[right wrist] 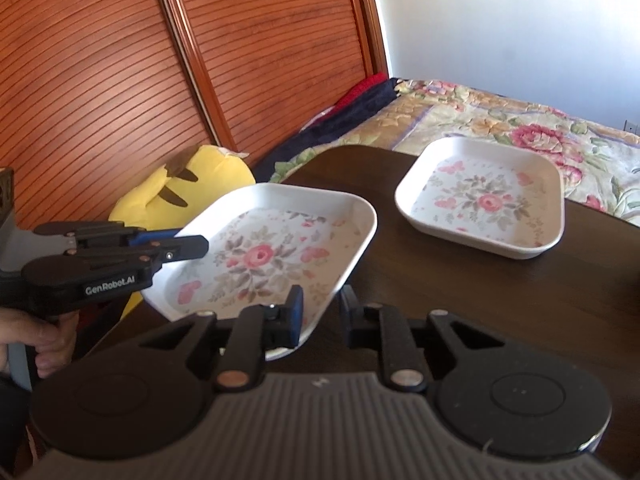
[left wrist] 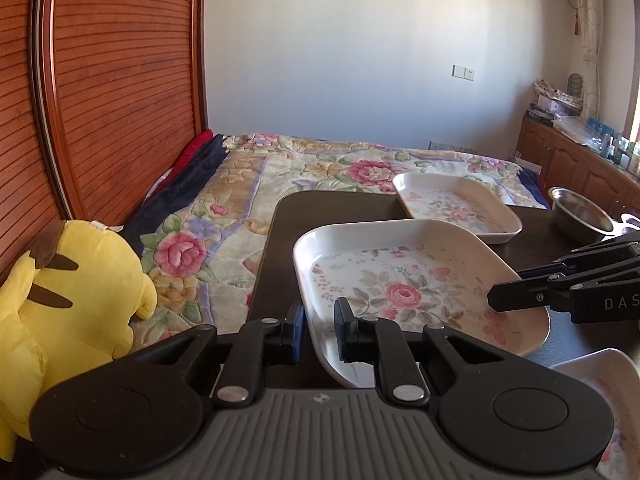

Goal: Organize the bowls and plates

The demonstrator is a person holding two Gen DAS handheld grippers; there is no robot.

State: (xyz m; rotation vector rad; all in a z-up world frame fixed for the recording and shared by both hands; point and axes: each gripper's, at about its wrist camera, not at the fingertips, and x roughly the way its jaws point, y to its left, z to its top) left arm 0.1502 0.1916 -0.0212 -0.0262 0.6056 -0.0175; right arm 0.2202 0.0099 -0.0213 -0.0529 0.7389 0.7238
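Your left gripper point(left wrist: 318, 330) is clamped on the near left rim of the near plate point(left wrist: 404, 292): one finger outside the wall, the other inside over the flower print. Your right gripper point(right wrist: 320, 316) is closed on the opposite rim of the same plate point(right wrist: 272, 252), again one finger in, one out. From the left wrist view your right gripper point(left wrist: 496, 298) comes in from the right, its tip over the plate's right edge; from the right wrist view your left gripper point(right wrist: 200, 242) comes in from the left at the plate's far-left rim.

The plate sits tilted, raised off the dark table point(left wrist: 344, 206), partly overhanging the table's left edge.

Second plate point(right wrist: 484, 200), same square floral kind, lies flat on the table beyond the held one, well apart from it. A metal bowl point(left wrist: 580, 216) stands at the table's far right. A third white dish point(left wrist: 600, 384) shows at the lower right edge, mostly cut off.

Beside the table: flowered bedspread point(left wrist: 320, 164), yellow plush toy point(left wrist: 80, 284), slatted wooden headboard point(left wrist: 120, 80)
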